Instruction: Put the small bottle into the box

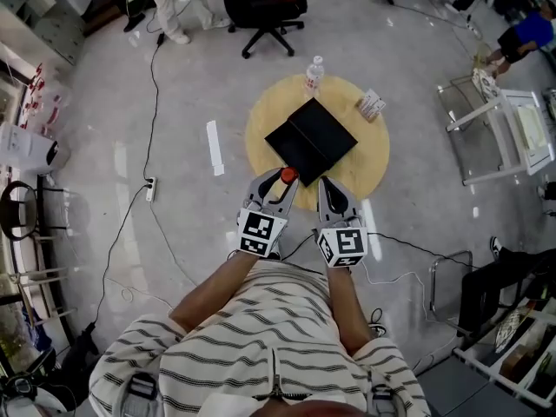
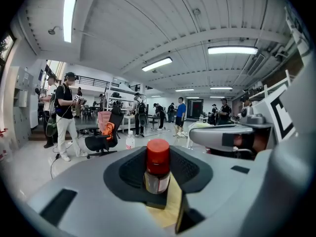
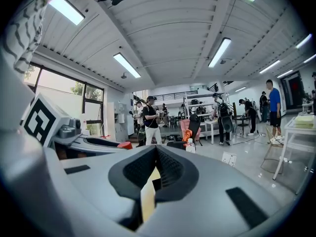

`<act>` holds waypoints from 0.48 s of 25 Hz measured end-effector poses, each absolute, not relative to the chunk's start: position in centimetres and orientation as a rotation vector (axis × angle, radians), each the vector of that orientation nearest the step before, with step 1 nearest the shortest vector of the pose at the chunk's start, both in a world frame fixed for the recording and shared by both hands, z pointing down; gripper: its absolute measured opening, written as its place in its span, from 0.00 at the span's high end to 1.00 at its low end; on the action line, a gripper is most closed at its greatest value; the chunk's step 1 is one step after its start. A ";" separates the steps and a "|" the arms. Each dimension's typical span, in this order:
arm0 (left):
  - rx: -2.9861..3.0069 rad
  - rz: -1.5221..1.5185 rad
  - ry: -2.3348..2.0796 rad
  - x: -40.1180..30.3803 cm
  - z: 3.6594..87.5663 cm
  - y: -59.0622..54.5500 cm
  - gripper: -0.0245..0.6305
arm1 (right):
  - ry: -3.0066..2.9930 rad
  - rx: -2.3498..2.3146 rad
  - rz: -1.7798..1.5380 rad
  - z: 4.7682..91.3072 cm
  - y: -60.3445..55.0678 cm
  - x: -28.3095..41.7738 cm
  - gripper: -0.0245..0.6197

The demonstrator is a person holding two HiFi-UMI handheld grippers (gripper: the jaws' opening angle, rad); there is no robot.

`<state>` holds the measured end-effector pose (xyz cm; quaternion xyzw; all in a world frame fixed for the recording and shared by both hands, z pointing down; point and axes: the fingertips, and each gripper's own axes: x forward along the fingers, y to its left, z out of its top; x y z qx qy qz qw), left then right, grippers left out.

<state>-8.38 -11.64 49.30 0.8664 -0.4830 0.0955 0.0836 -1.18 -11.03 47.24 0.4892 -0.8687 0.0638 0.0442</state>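
Bottle: small dark bottle with a red cap (image 2: pixel 158 167), upright, red cap above the pads, label band below it.
Hold: clamped on both sides by the dark ribbed pads of the left gripper (image 2: pixel 158 174), closed on the bottle's body.
Bottle's place: in the air over the near edge of the worktop, just short of the box's near corner, not touching it.
Box: flat black box (image 1: pixel 311 140), set cornerwise in the middle of the worktop, a seam running across its top; nothing seen inside from the head view.
Right gripper: right gripper (image 3: pixel 155 169), jaws drawn together at the tips, nothing between them; beside the left gripper, also at the worktop's near edge.
Worktop: round pale wooden worktop (image 1: pixel 271 102), carrying the box.
Far rim: clear plastic water bottle (image 1: pixel 314 74), upright, well apart from the box.
Right rim: small white packet (image 1: pixel 372 104), lying flat near the box's far right side.
Beyond: black office chair (image 1: pixel 265 11) on the grey floor (image 1: pixel 174 102), past the water bottle.
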 end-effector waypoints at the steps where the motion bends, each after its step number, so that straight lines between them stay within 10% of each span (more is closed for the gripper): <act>1: 2.596 0.293 -1.426 -8.4 49.4 -12.1 0.74 | -2.648 1.500 0.179 47.1 -11.4 -1.5 0.95; 12: 2.625 0.320 -1.335 -8.5 50.6 -14.8 0.74 | -2.578 1.581 0.172 47.5 -14.0 -1.6 0.95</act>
